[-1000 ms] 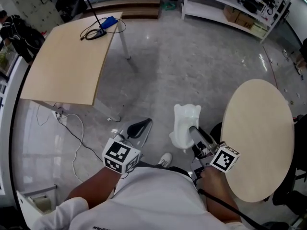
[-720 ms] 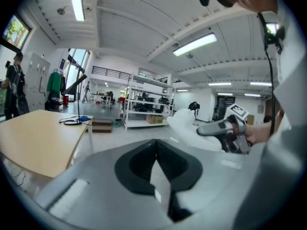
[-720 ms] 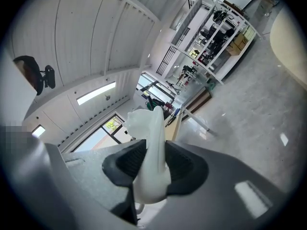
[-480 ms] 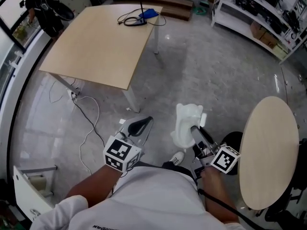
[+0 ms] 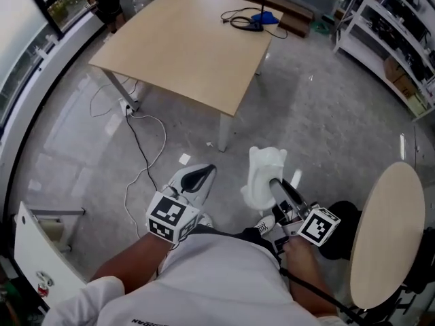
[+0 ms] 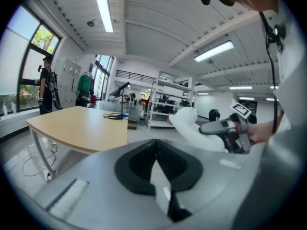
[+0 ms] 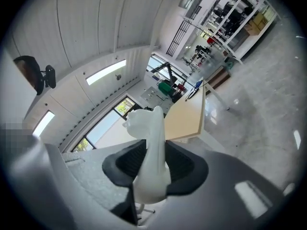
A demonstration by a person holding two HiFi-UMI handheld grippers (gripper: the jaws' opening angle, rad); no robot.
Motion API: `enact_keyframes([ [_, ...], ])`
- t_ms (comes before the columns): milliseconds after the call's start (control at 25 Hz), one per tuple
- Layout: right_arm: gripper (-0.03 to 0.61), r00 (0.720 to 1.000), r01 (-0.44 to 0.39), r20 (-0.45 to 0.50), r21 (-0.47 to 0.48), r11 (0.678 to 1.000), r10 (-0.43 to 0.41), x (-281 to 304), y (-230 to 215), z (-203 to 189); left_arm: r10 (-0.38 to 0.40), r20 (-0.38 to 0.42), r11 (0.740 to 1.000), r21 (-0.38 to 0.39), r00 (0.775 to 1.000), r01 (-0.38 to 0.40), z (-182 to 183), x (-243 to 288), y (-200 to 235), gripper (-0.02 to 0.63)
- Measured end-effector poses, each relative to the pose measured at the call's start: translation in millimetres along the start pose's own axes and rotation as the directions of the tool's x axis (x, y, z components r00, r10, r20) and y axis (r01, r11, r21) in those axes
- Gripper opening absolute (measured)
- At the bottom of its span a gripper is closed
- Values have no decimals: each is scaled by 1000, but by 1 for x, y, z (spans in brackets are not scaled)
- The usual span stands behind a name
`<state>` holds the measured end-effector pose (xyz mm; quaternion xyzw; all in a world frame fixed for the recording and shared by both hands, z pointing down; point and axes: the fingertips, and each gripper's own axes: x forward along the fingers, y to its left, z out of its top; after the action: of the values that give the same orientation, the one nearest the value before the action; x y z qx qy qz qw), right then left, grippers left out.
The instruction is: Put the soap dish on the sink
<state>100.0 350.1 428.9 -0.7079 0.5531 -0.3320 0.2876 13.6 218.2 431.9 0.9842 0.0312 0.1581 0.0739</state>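
Right now my right gripper [image 5: 277, 185] is clamped on the white soap dish [image 5: 262, 172]; my left gripper [image 5: 198, 180], at its nine o'clock, is closed and empty.

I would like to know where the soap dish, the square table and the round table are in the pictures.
soap dish [image 5: 264, 172]: head view, middle of its white body.
square table [image 5: 183, 53]: head view, bare middle of its wooden top.
round table [image 5: 389, 229]: head view, bare middle of its top.
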Motion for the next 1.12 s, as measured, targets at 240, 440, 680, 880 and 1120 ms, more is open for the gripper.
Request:
enact_keyframes([
  [240,128,985,-93,-146,-41,995,86,50,38,-34,146,55,988,-57,988,-143,-6,-55,45,8],
  [440,127,949,-198,-263,-69,978,173,103,78,-62,305,96,948,-128,948,-292,-19,-116,89,8],
  [680,127,885,-305,-390,-73,949,254,147,113,-88,483,102,865,-211,870,-455,-38,-178,126,8],
  [880,127,819,-383,-484,-58,922,309,178,137,-110,597,103,788,-264,796,-557,-47,-217,146,8],
  [1120,127,748,-440,-565,-29,897,348,219,159,-133,685,85,709,-309,724,-634,-57,-253,164,8],
])
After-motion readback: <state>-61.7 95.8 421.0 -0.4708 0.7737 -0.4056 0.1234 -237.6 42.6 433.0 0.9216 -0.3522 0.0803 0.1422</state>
